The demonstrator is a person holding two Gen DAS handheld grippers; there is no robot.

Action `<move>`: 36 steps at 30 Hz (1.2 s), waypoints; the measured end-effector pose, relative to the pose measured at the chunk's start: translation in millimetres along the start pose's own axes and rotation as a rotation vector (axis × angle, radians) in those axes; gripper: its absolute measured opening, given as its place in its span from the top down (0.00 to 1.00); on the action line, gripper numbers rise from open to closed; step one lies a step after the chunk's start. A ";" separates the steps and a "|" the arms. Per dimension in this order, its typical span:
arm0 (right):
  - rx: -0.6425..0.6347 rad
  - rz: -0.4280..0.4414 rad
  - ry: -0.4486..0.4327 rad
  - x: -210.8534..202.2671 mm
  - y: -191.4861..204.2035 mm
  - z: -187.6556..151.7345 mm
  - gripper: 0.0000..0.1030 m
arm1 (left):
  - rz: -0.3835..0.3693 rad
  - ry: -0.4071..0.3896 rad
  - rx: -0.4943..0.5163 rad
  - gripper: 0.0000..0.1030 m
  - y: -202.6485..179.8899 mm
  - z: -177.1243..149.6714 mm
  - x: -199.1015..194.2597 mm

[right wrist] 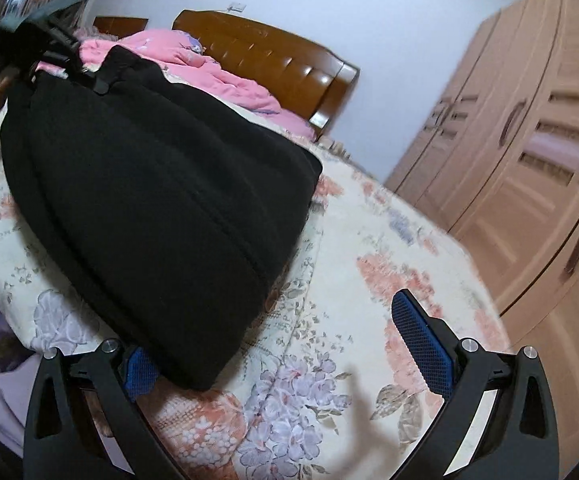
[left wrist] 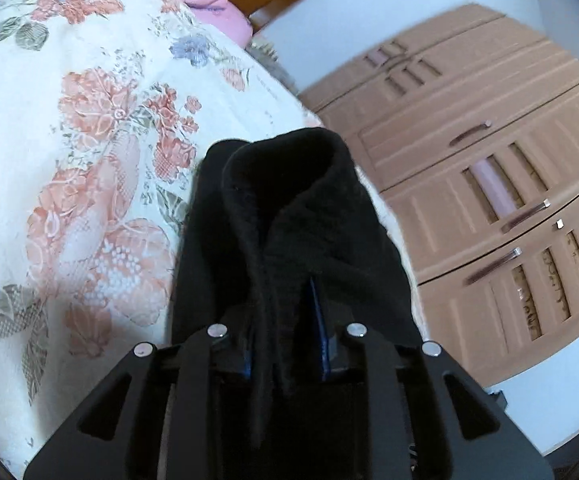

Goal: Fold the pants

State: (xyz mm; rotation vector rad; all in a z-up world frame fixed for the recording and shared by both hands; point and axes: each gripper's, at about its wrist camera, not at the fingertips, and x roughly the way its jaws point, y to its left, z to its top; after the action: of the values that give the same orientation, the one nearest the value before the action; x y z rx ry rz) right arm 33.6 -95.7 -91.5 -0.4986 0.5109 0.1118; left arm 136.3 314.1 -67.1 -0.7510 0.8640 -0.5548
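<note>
My left gripper [left wrist: 287, 344] is clamped on a thick bunch of the black fleecy pants [right wrist: 149, 200], which rise ahead of its fingers and drape onto the floral quilted bedspread [right wrist: 369, 280]. My right gripper [right wrist: 289, 356] stands wide apart, the soft hem lying just inside its left blue ribbed pad [right wrist: 139, 368], unpinched. I judge the bulky, plush cloth could slip or fold crooked if I pull one-handed.

No text, label, brand, number or sign can be read anywhere in either wrist view.
</note>
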 end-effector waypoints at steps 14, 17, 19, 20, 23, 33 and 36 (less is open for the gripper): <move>0.026 0.012 0.003 0.3 0.5 -2.3 0.05 | 0.129 -0.118 0.352 0.25 -148.4 -27.7 -33.6; 0.035 0.025 0.012 2.7 -1.9 -3.1 0.05 | 0.236 0.035 0.435 0.25 -160.9 -34.0 16.6; 0.047 0.039 0.018 4.6 -4.4 -3.8 0.05 | 0.311 0.137 0.406 0.27 -149.2 -44.0 35.2; 0.055 0.047 0.021 5.6 -5.9 -4.3 0.05 | 0.362 0.173 0.398 0.28 -142.0 -49.2 39.4; 0.090 0.073 0.035 10.0 -10.9 -5.5 0.05 | 0.415 0.136 0.406 0.56 -125.8 -70.7 24.0; 0.050 0.170 0.090 5.0 -14.7 2.8 0.05 | 0.327 -0.016 0.464 0.41 -122.9 -97.7 4.3; 0.003 0.418 0.050 -17.5 -29.0 2.0 0.05 | 0.356 -0.055 0.560 0.23 -138.1 -106.5 12.5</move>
State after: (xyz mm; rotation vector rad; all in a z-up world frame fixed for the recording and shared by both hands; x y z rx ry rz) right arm 25.8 -119.8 -68.9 -0.3863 0.6593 0.4995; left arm 36.1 181.9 -11.8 -0.0960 0.7207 -0.4237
